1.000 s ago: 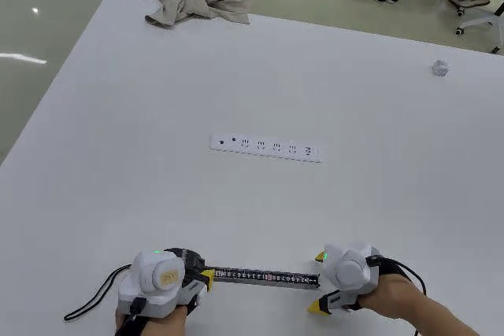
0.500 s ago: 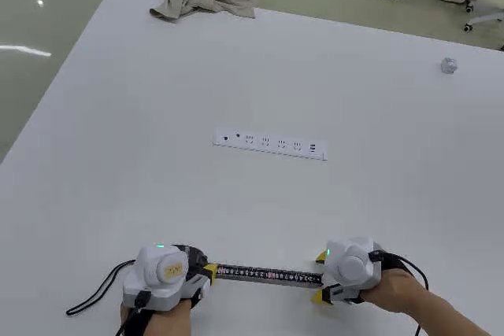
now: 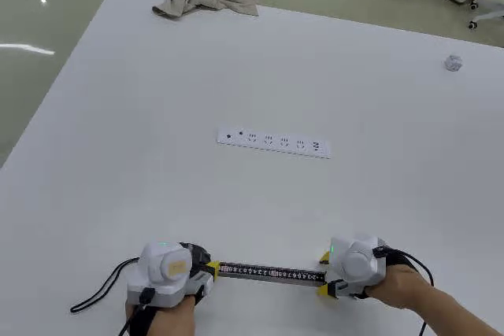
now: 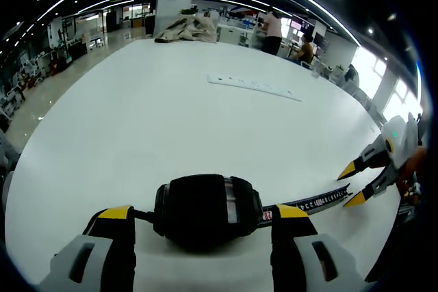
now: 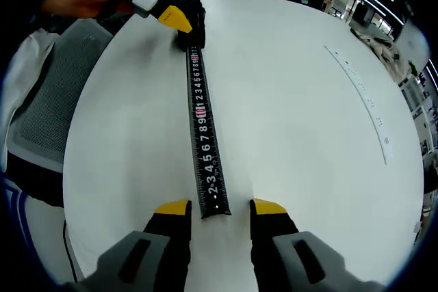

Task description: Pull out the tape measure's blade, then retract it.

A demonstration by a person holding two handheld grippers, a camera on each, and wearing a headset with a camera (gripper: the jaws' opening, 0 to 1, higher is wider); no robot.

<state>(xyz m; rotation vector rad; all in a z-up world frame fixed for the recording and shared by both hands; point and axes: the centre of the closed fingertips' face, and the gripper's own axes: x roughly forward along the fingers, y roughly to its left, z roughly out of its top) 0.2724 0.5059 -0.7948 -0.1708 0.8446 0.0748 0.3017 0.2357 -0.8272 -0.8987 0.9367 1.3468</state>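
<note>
Left hand-held gripper (image 4: 205, 212) clamps the black tape measure (image 4: 207, 200) on the counter (image 3: 354, 100). Its blade (image 5: 203, 114) stretches to the right hand-held gripper (image 5: 220, 207), whose spread jaws flank the tip. The numerals are crisp in the right gripper view and blurred in the head view.

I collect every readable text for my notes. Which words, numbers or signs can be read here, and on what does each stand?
"2 3 4 5 6 7 8 9", a red "10", then "1 2 3 4 5 6 7 8 9": on the tape measure's blade, right gripper view.
Yellow label on the left gripper: too blurred to read.
Power strip: its markings are too small to read.
</note>
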